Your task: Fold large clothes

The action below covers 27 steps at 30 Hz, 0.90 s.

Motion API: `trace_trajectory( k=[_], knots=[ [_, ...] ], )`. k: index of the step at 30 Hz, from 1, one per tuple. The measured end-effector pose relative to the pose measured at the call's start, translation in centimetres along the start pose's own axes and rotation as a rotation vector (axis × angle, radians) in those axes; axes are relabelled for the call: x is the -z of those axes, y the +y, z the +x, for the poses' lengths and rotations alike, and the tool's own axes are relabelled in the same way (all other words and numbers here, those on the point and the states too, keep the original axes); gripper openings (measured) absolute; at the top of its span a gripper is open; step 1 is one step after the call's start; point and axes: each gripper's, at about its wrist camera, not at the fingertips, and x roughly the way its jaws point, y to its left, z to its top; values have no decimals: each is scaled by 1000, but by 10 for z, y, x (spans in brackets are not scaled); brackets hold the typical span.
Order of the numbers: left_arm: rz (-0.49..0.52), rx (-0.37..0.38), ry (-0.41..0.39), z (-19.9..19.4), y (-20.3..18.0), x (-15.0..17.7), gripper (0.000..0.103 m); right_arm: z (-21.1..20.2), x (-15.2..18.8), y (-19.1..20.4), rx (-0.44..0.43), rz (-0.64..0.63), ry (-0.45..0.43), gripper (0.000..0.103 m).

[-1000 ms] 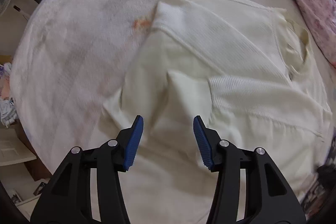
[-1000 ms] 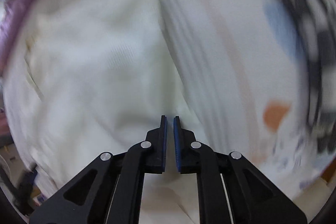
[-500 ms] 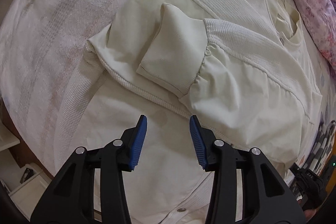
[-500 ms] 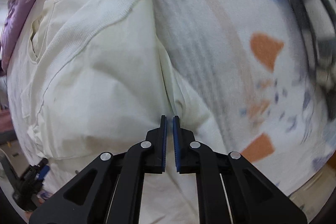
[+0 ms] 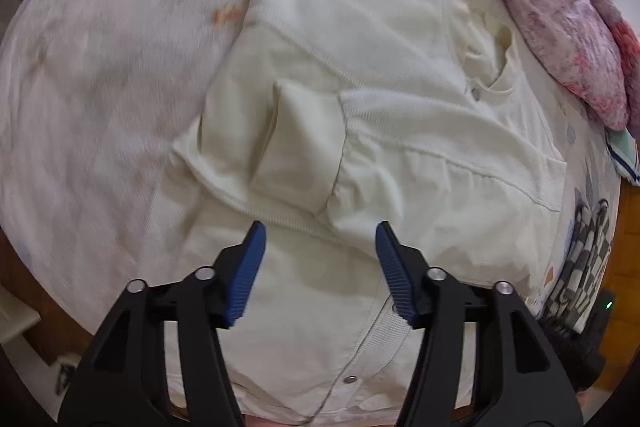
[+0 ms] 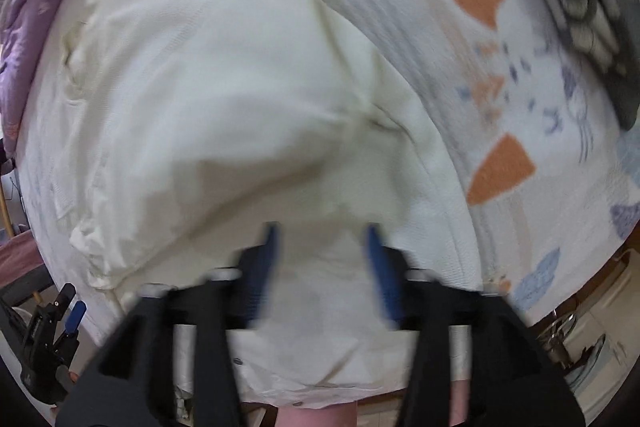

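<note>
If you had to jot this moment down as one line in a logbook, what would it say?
garment: cream jacket on bed, sleeves folded in | left gripper: jaws opening, empty | right gripper: jaws opening, empty

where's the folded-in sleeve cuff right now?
Left wrist view, centre: the sleeve cuff lies on the cream jacket, just beyond the left gripper, whose opening jaws hold nothing.

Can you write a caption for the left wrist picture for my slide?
Left gripper, jaws opening and empty, above a cream button-up jacket with sleeves folded in, on a pale patterned bedsheet.
</note>
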Motion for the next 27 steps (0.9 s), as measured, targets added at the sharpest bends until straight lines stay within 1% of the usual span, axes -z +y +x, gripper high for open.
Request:
trace_trajectory(
  k=[1,2,3,4,6,9,13,15,17,20,22,24,26,27],
  knots=[
    [26,-7,-7,-7,-1,-5,67,-9,0,7,-4,4,-26,66],
    [44,-13,-15,-13,1,-8,74,-16,-2,14,-10,7,-44,70],
    [65,-18,-28,-18,0,-17,76,-25,-3,22,-15,11,-65,77],
    [78,-18,-36,-21,-3,-21,77,-34,-6,29,-17,16,-84,80],
    [103,-5,-43,-27,-5,-32,77,-48,-17,46,-23,12,-114,80],
    [115,1,-59,-34,-5,-51,81,-64,-25,53,-28,1,-150,81],
    [142,-9,-85,-43,-6,-77,82,-90,-41,62,-43,-12,-191,82],
    [155,-24,-99,-47,-5,-92,84,-108,-50,60,-30,-41,-214,82],
    [158,-24,-105,-48,-4,-113,85,-115,-63,62,-4,-66,-222,82],
    [148,-19,-96,-40,-2,-145,85,-125,-88,66,7,-86,-226,82],
    [142,-30,-84,-30,-1,-167,85,-128,-107,67,8,-98,-225,82],
    [126,-19,-67,-19,1,-187,85,-126,-124,68,11,-109,-216,84],
    [119,-47,-45,-6,2,-205,85,-121,-143,65,17,-120,-198,85],
    [125,-46,-35,1,2,-214,85,-118,-149,64,19,-123,-189,86]
  ],
)
